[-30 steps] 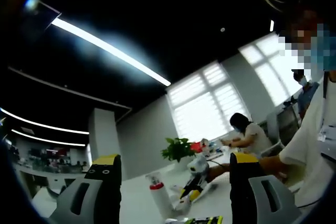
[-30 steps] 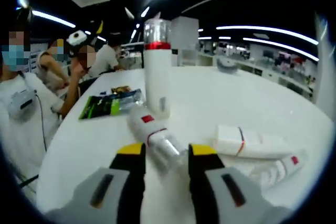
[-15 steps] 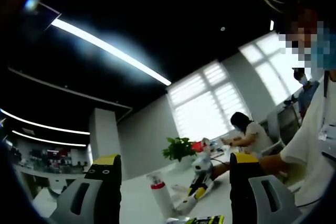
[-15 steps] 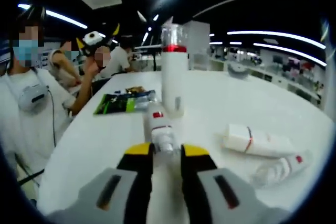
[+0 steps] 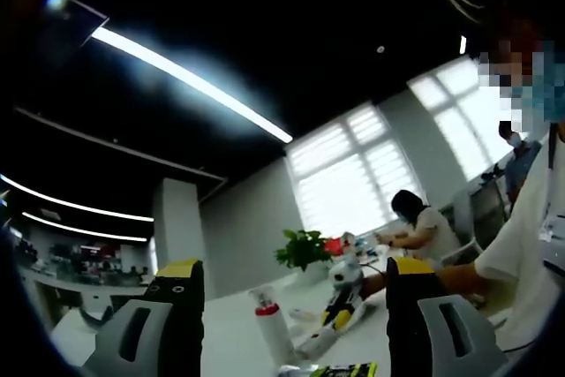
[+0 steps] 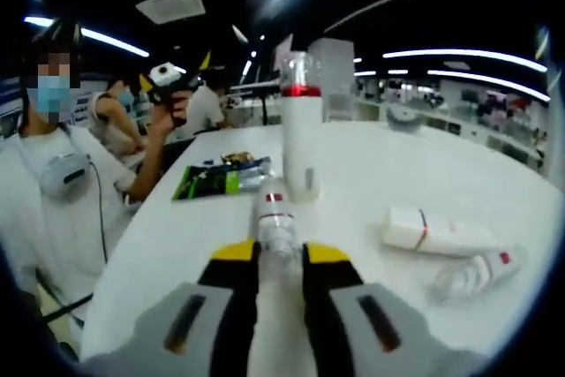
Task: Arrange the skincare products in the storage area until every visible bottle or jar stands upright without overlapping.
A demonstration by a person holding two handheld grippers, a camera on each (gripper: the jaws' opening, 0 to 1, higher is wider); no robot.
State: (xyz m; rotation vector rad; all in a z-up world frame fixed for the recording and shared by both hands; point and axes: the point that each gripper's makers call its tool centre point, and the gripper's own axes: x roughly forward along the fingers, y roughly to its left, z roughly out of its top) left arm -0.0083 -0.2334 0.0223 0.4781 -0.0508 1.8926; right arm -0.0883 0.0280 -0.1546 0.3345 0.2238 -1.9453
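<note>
Left gripper view: left gripper held high, jaws wide apart and empty; upright bottle far below on the white table.
Right gripper view: right gripper jaws closed on the lying bottle, near its clear cap.
Handling: probably light, smooth plastic; may slip, so grip the body.
Room: two tubes lying to the right, green packet behind; free table in front, the edge is near on the left.
</note>
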